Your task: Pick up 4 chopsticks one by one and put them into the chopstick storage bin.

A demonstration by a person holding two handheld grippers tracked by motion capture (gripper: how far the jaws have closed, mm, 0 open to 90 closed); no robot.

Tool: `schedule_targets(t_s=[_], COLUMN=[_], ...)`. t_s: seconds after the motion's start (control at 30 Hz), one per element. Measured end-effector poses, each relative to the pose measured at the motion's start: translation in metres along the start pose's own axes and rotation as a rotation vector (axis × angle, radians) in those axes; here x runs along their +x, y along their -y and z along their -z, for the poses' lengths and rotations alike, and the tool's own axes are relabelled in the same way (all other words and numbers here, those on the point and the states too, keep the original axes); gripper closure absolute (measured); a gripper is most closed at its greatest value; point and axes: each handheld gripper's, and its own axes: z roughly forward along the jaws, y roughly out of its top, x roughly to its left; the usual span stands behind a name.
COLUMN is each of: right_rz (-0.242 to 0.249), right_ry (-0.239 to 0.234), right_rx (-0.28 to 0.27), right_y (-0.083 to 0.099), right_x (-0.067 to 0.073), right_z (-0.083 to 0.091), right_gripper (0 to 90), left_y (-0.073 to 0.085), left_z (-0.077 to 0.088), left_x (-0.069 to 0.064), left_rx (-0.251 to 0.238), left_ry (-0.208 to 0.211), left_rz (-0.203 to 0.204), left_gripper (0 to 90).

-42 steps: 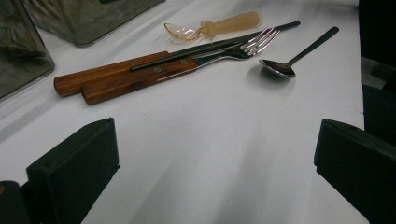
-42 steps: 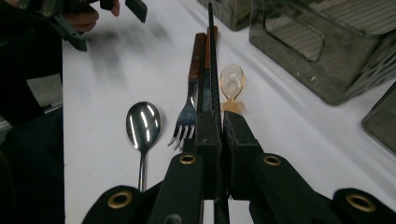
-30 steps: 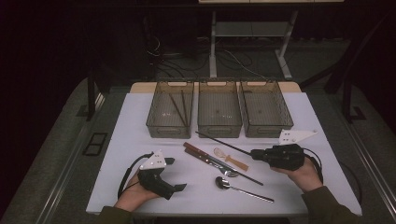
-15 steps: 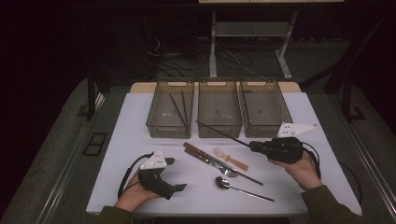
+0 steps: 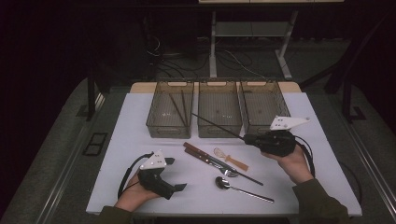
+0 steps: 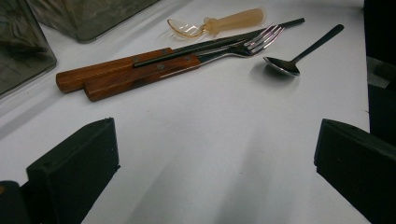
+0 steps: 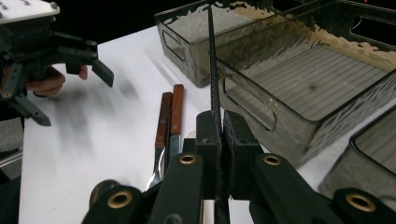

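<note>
The right gripper (image 5: 247, 138) was clamped on a black chopstick (image 5: 217, 126), held above the table before the middle bin (image 5: 219, 131). The left gripper (image 5: 180, 187) rested wide open, empty.

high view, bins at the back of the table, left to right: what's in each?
Left bin with dark sticks lying in it → middle bin, bare → right bin, bare.
</note>
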Motion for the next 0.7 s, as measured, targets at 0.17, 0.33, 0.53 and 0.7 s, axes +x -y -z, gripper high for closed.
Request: schedule_targets(t_s=[0.17,0.33,0.53,0.7], right_rz=[-0.006,-0.007,-0.018,-0.038], right_ry=[0.008,0.019,0.038,0.065], right_rx=[0.007,0.005,0.004,-0.005], right_y=[-0.005,-0.012,-0.02,-0.031], right_x=[0.001,0.002,0.001,-0.001], right_z=[-0.008,-0.017,-0.03,-0.043], right_gripper=[85.4,85.4,85.4,85.4], left_y=[0.0,0.0,0.0,0.0], left_z=[0.0,0.0,0.0,0.001], left_x=[0.0,0.0,-0.001,-0.001], left_rx=[-0.001,-0.003,-0.01,-0.014], left_ry=[0.0,0.003,0.001,-0.001], left_rz=[0.001,0.008,0.014,0.021], left_gripper=[0.0,0.0,0.0,0.0])
